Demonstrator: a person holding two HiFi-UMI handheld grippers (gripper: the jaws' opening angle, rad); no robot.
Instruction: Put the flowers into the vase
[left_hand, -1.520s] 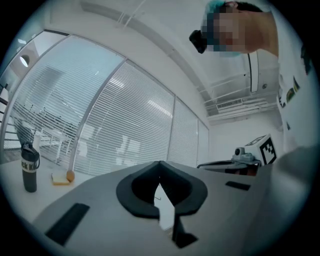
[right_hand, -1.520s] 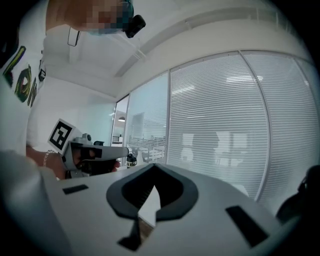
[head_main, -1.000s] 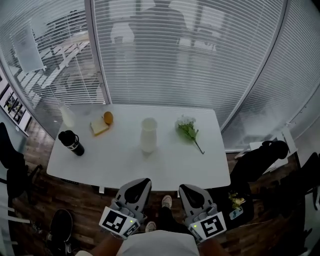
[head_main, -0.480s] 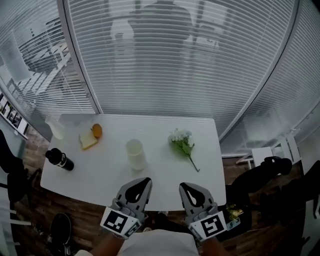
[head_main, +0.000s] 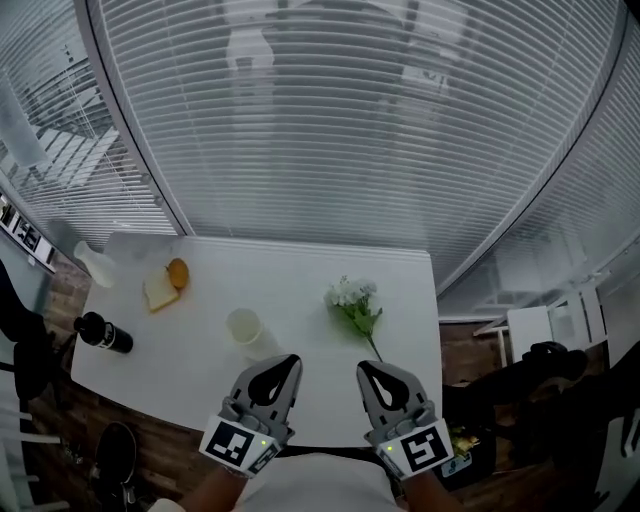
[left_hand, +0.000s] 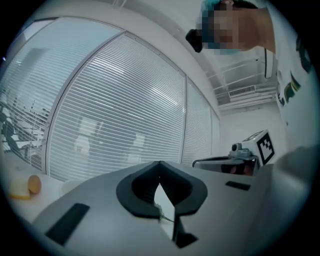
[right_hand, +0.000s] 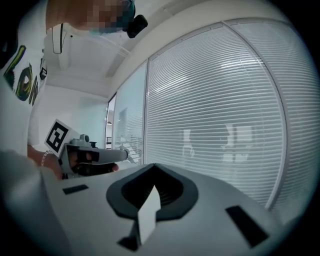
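- Right of the vase (head_main: 245, 328), on the white surface (head_main: 300, 265), the flowers (head_main: 352, 303) lie flat with the stem toward the near edge.
- Nearer than the vase, the left gripper (head_main: 283, 366) and right gripper (head_main: 372, 372) are both clenched and empty.
- Risk: the vase stands free and looks light, so a stem pushed in aslant could tip it.
- Risk: a hard pinch may crush the thin stem.
- Writing: only square markers on the grippers. The band on the bottle (head_main: 102, 333), left of the vase, is unreadable.
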